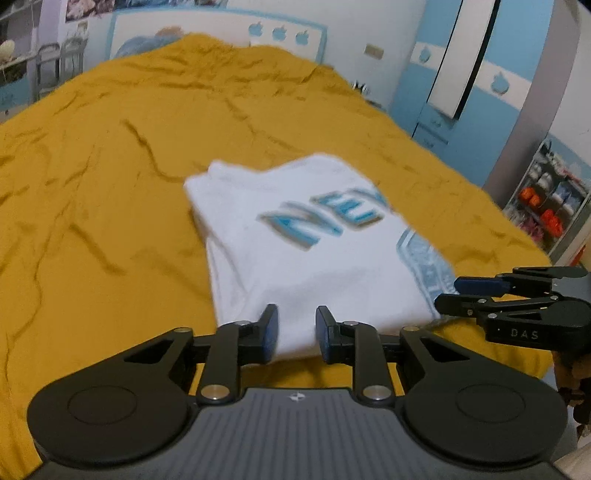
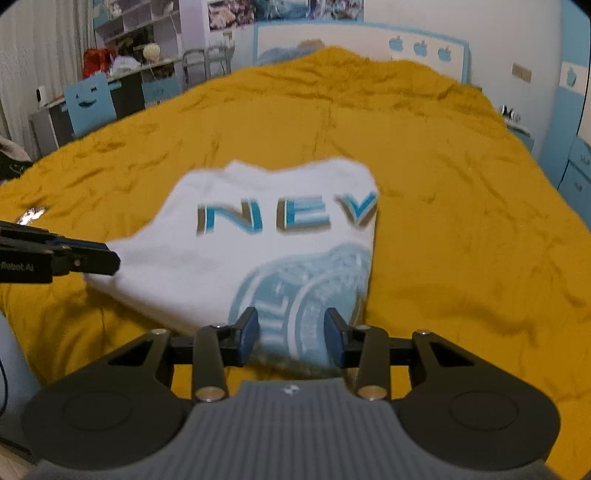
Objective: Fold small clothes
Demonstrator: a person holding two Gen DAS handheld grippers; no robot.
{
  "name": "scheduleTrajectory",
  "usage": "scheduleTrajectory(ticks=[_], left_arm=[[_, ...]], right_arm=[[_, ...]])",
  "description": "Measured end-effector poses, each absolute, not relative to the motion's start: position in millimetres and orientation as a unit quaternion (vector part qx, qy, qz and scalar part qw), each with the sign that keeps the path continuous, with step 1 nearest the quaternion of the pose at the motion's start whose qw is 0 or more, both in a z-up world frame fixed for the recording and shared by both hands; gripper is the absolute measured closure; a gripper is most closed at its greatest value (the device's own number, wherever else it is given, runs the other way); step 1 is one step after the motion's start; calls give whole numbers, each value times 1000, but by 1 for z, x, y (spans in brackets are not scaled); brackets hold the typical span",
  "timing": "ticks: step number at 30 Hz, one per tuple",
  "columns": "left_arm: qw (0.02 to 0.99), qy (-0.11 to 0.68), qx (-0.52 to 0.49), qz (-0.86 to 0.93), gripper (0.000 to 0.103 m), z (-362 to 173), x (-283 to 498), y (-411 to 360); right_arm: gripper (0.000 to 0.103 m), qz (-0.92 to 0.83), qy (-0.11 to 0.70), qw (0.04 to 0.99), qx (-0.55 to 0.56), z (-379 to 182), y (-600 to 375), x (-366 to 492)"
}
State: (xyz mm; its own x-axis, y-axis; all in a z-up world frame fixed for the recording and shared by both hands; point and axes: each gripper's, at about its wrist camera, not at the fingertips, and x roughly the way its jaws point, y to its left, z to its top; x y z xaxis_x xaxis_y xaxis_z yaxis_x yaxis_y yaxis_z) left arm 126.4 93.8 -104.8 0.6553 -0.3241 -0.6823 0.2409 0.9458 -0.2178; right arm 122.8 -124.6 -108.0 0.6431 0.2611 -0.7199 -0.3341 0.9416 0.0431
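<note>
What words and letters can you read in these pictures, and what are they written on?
"NEV" in big blue letters on the white T-shirt; the fold hides anything after it.
"DAS" on the side of the right gripper, seen from the left wrist view.
"Robot.AI" on the side of the left gripper, seen from the right wrist view; the start is cut off by the picture's edge.
The round light-blue print low on the shirt has letters too blurred to read.

left wrist: looks forward and down along its fingers, close over white shirt (image 1: 295, 240) at frame centre | right wrist: same tilt, same nearness | shared: shirt, yellow bedspread (image 2: 443, 184), headboard (image 1: 221, 26) at top
</note>
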Motion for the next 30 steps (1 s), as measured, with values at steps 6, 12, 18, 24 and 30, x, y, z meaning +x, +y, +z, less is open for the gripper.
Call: scheduleTrajectory(ticks=[6,12,18,24,30], left_arm=[[896,414,-47,-153,83,-132,129,94],[891,423,-49,-154,89,-150,133,98],[892,421,-49,-157,89,-146,132,100],[896,409,-46,-165,84,-130,128,101],[913,369,-22,-174,72,-98,120,93]], right_arm=[[67,162,405,899,-42,-138,-127,122],[67,163,413,895,-39,-161,-131,128],[67,166,419,892,-39,-162,-132,135],[66,174,432,884,-34,-145,-134,141],[61,180,429,885,-28,-113,-136,146]])
